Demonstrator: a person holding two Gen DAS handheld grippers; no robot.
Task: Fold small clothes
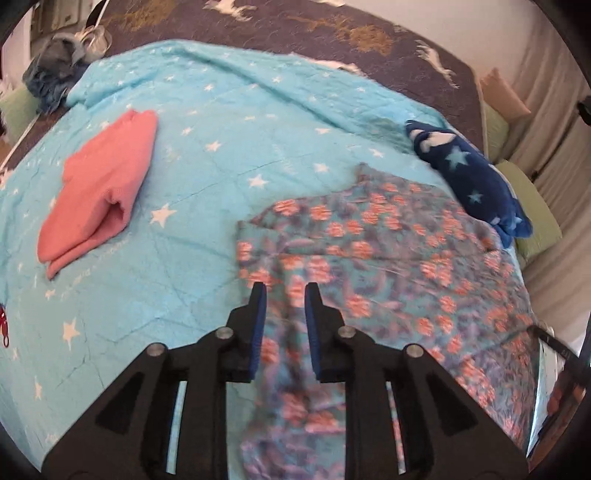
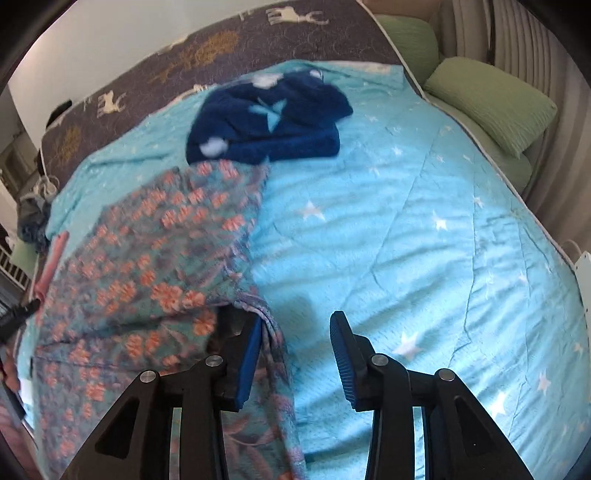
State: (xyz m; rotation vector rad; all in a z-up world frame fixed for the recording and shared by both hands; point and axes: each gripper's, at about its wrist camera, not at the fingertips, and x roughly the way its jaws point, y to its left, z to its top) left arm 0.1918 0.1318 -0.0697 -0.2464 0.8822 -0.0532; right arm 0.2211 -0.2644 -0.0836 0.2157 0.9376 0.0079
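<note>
A teal garment with orange flowers [image 1: 388, 258] lies spread on the light blue star blanket [image 1: 207, 177]. It also shows in the right wrist view [image 2: 147, 258]. My left gripper [image 1: 284, 291] is open, its jaws a small gap apart, right over the garment's near left part. My right gripper [image 2: 297, 321] is open wide at the garment's right edge; a fold of the cloth hangs against the inner face of its left finger [image 2: 251, 350]. A folded pink garment [image 1: 99, 192] lies to the left. A dark blue star garment [image 2: 269, 118] lies crumpled beyond the floral one.
A dark patterned bedspread [image 1: 332, 33] covers the far side of the bed. Green pillows [image 2: 491, 99] lie at the right edge by the curtains. A heap of grey-blue clothes [image 1: 51, 74] sits at the far left corner.
</note>
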